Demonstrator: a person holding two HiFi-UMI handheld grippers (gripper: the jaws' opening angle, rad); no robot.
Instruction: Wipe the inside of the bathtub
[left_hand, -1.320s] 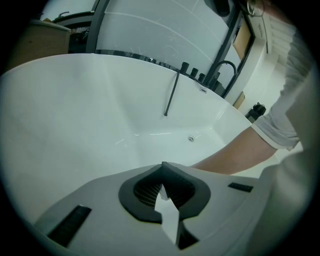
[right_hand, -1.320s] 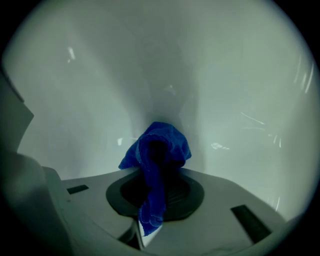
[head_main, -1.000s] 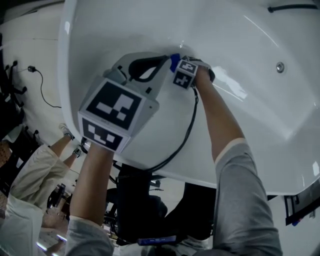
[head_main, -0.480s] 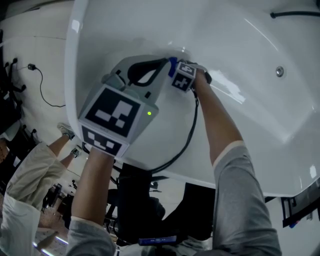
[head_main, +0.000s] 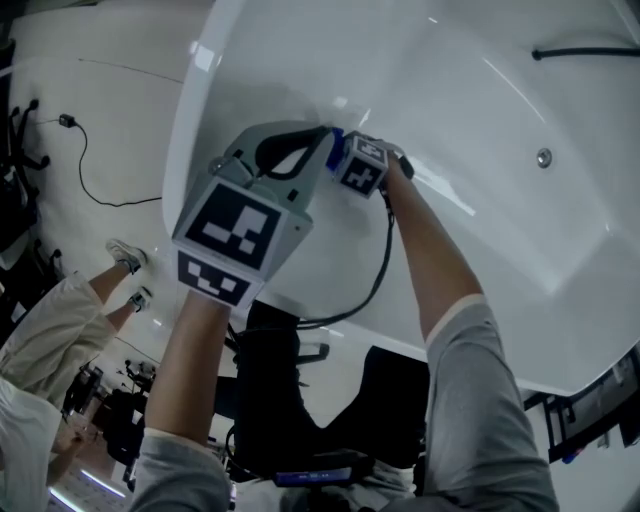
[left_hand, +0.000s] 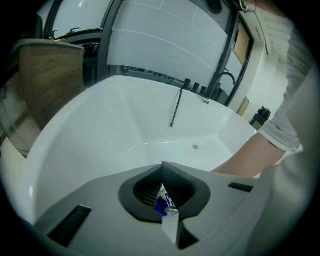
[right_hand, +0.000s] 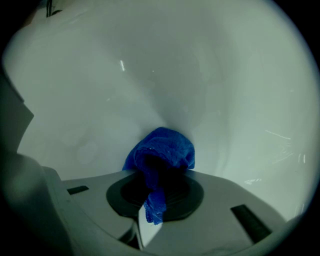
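Observation:
The white bathtub (head_main: 480, 120) fills the head view. My right gripper (head_main: 345, 140) is shut on a blue cloth (head_main: 336, 137) and holds it against the tub's curved end wall. In the right gripper view the blue cloth (right_hand: 162, 150) bulges out of my right gripper (right_hand: 160, 172) and touches the white tub wall (right_hand: 225, 75). My left gripper (head_main: 325, 132) hovers right beside it, its jaws shut with nothing in them. In the left gripper view, my left gripper (left_hand: 162, 167) points along the tub's inside (left_hand: 100, 130).
A round metal fitting (head_main: 543, 157) sits on the tub's far wall, and a dark hose (head_main: 580, 50) lies above it. A black cable (head_main: 375, 280) hangs from my right gripper. On the floor at the left are a wire (head_main: 90, 170) and a seated person's legs (head_main: 60, 320).
Both grippers have stayed close together at the tub's end wall. The head view has swung, so the tub's rim and the grippers now sit slightly further right.

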